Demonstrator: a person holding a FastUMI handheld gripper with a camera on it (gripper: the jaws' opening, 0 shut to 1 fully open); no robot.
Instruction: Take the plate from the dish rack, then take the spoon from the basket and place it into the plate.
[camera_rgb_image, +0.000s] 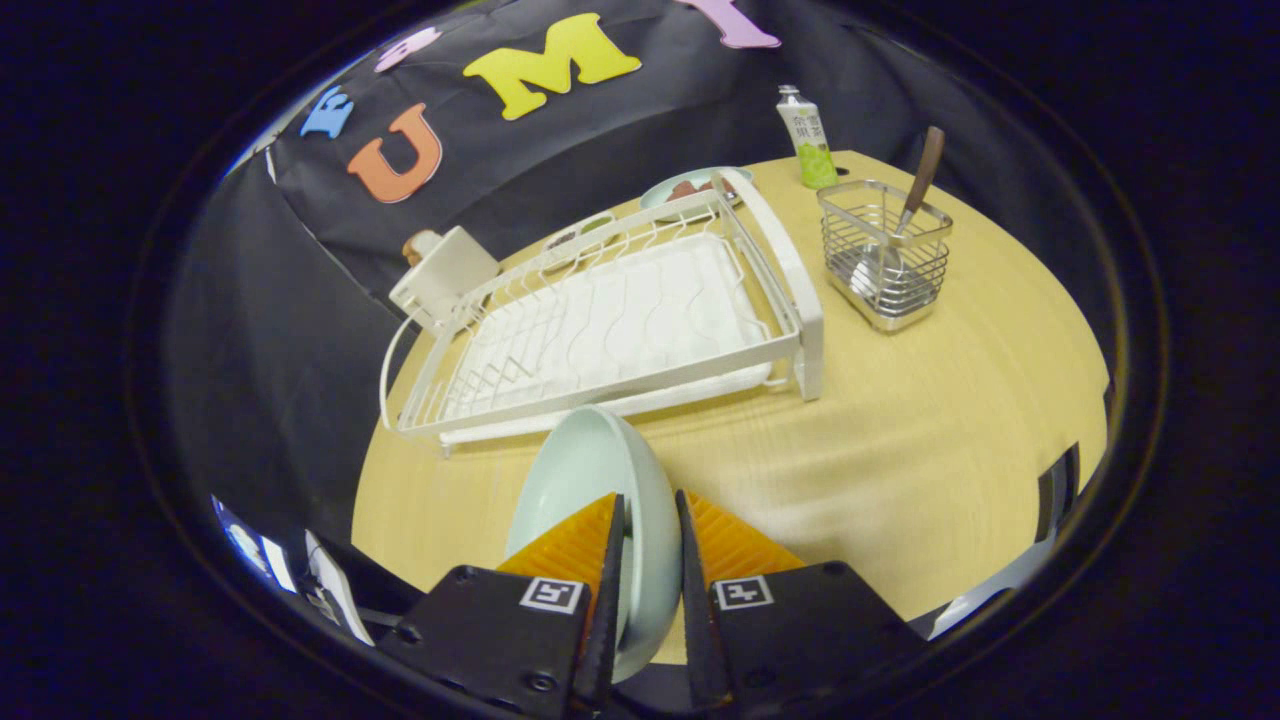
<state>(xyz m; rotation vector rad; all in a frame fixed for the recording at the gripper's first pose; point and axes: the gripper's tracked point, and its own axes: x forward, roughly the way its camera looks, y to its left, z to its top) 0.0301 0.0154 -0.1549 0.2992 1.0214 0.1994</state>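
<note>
Pale plate clamped edgewise in claw, white dish rack just beyond.

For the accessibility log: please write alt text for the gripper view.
The gripper is shut on a pale plate held on edge over a wooden table. Beyond stands a white dish rack; beside it, a wire basket holds a spoon.

Glossy plate; wire-metal basket
</note>
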